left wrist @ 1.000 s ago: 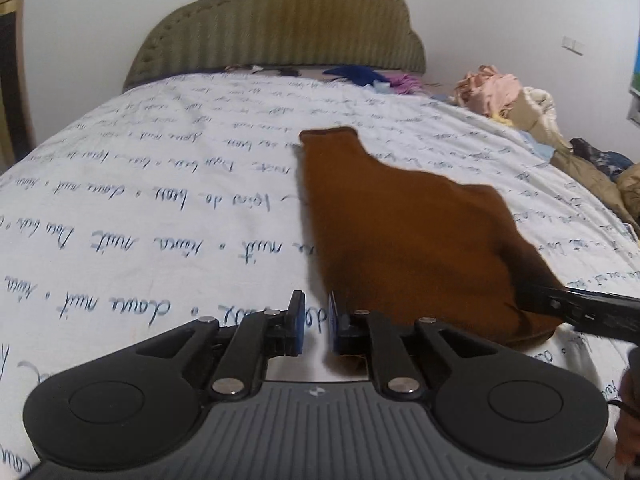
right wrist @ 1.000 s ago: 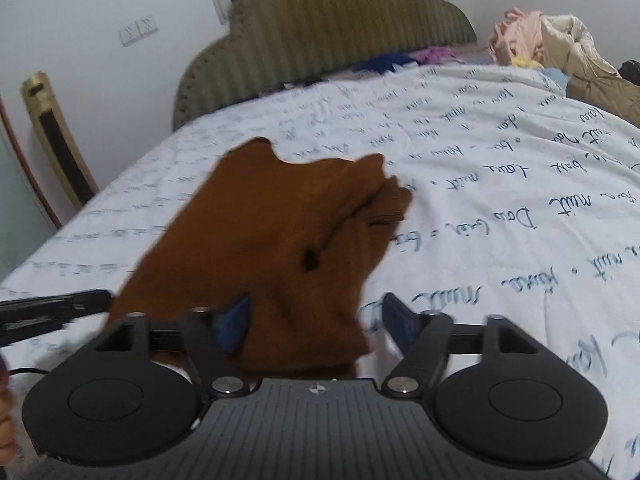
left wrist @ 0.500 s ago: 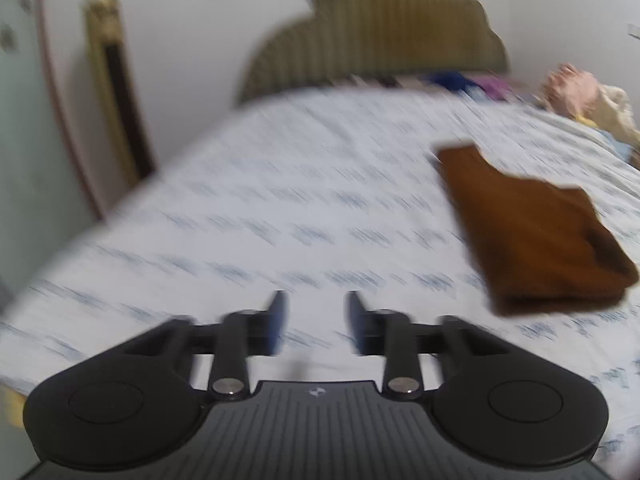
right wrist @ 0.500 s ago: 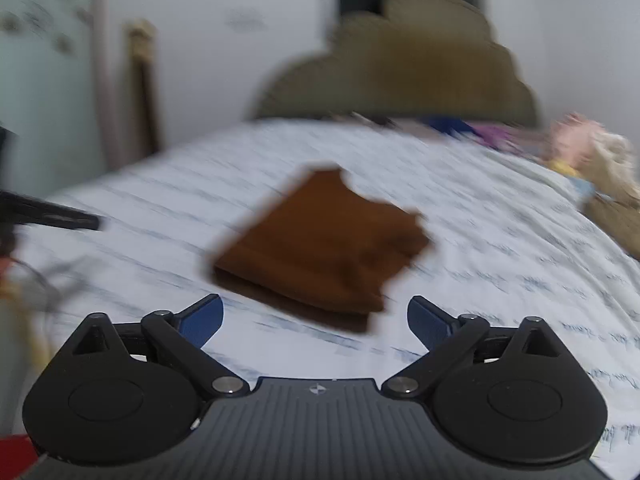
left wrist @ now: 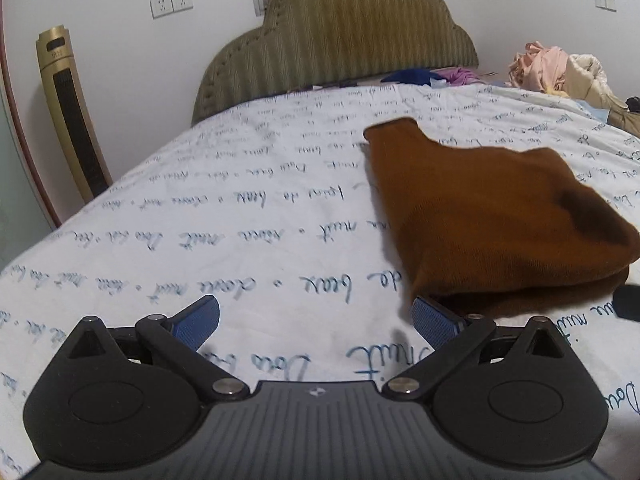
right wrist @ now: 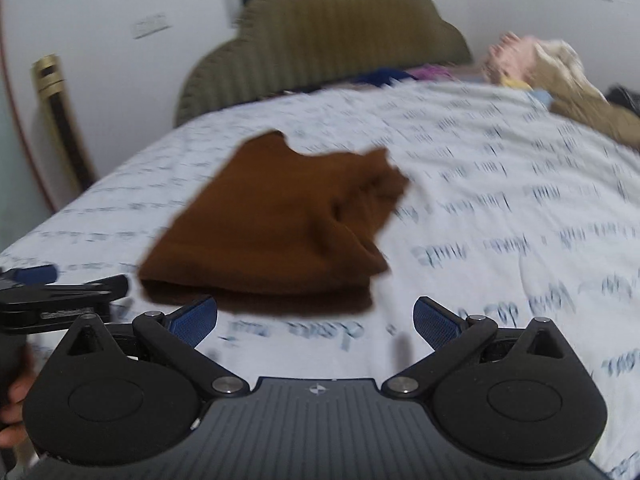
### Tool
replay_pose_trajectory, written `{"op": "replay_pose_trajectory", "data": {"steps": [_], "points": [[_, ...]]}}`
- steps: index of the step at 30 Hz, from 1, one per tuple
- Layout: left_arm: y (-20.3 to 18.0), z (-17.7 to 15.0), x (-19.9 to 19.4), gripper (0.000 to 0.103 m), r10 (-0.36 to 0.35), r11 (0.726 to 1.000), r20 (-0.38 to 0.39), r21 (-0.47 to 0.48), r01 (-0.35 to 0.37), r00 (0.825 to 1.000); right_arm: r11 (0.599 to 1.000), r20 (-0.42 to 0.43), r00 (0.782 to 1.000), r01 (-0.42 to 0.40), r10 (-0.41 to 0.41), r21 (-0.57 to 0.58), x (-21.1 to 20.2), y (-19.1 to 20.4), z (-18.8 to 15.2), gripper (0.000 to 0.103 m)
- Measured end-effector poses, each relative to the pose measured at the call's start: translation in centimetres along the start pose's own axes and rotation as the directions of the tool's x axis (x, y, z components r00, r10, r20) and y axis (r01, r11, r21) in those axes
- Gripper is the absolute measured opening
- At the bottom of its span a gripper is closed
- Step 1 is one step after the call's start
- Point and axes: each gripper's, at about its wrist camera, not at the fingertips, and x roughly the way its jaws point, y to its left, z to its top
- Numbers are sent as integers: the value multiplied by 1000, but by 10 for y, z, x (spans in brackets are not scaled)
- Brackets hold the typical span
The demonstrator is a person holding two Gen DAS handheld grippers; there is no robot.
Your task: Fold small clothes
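With your left gripper (left wrist: 316, 320) opening over bare sheet and your right gripper (right wrist: 316, 320) spread wide and empty, the brown garment (left wrist: 492, 216) lies folded on the bed (left wrist: 200, 216), so likely next comes tidying or another piece.

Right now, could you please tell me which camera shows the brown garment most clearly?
The left wrist view: the brown garment is sharp, its folded edge crisp. The right wrist view shows it whole but motion-blurred.

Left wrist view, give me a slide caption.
Left gripper opening, nothing between its jaws, beside a folded brown garment on the bed.
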Motion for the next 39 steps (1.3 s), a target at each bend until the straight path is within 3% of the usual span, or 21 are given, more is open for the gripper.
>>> {"op": "replay_pose_trajectory", "data": {"steps": [5, 23, 39], "points": [[-2, -7, 4, 103, -4, 1000, -27, -30, 3, 1000, 996, 37, 995, 88, -87, -11, 6, -6, -14, 103], [-3, -21, 15, 103, -5, 998, -47, -70, 2, 999, 990, 65, 991, 119, -114, -76, 9, 9, -27, 103], [-3, -23, 15, 103, -3, 997, -37, -82, 0, 999, 989, 37, 992, 126, -124, -75, 15, 9, -28, 103]]}}
